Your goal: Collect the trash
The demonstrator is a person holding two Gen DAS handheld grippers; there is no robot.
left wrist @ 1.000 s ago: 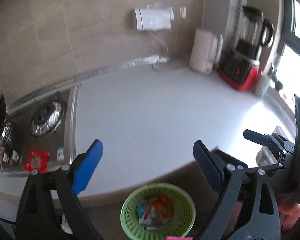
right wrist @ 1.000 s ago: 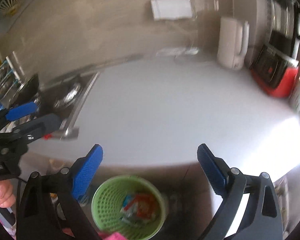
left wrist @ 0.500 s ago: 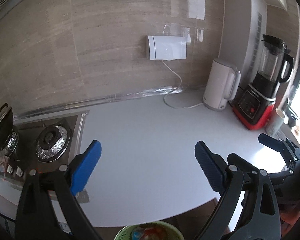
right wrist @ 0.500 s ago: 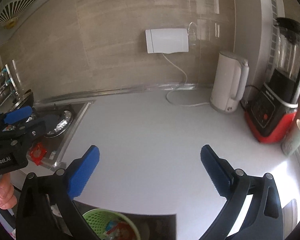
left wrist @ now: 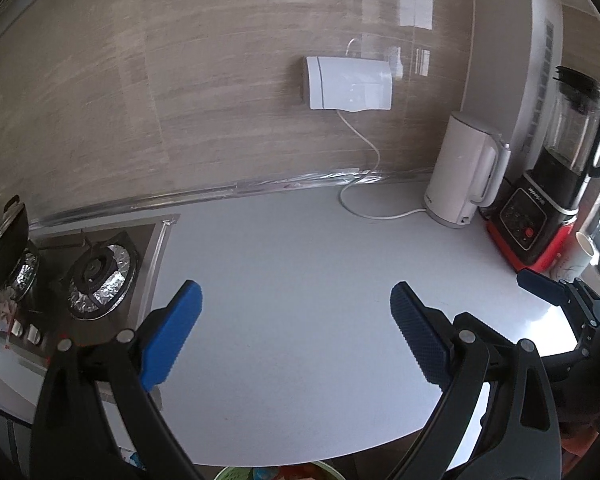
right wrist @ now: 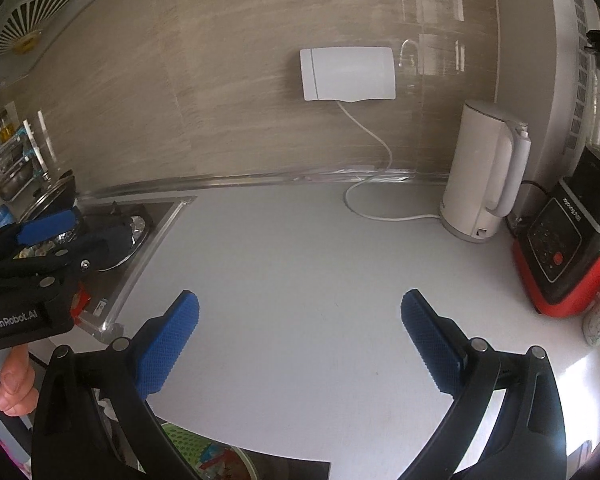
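Observation:
My left gripper is open and empty above the white countertop. My right gripper is open and empty too, over the same countertop. The green trash basket stands on the floor below the counter's front edge with colourful wrappers inside; only its rim shows in the left wrist view. A red wrapper lies on the front of the stove, partly hidden behind the left gripper's body. The right gripper's fingers show at the right edge of the left wrist view.
A gas stove with foil-lined burners sits to the left. A white kettle, its cord and a red-and-black blender stand at the back right, with a cup beside them. A white box hangs on the wall.
Both grippers have risen and tilted up from the basket on the floor toward the countertop and wall. The basket has slid almost out of both views. Both stayed open.

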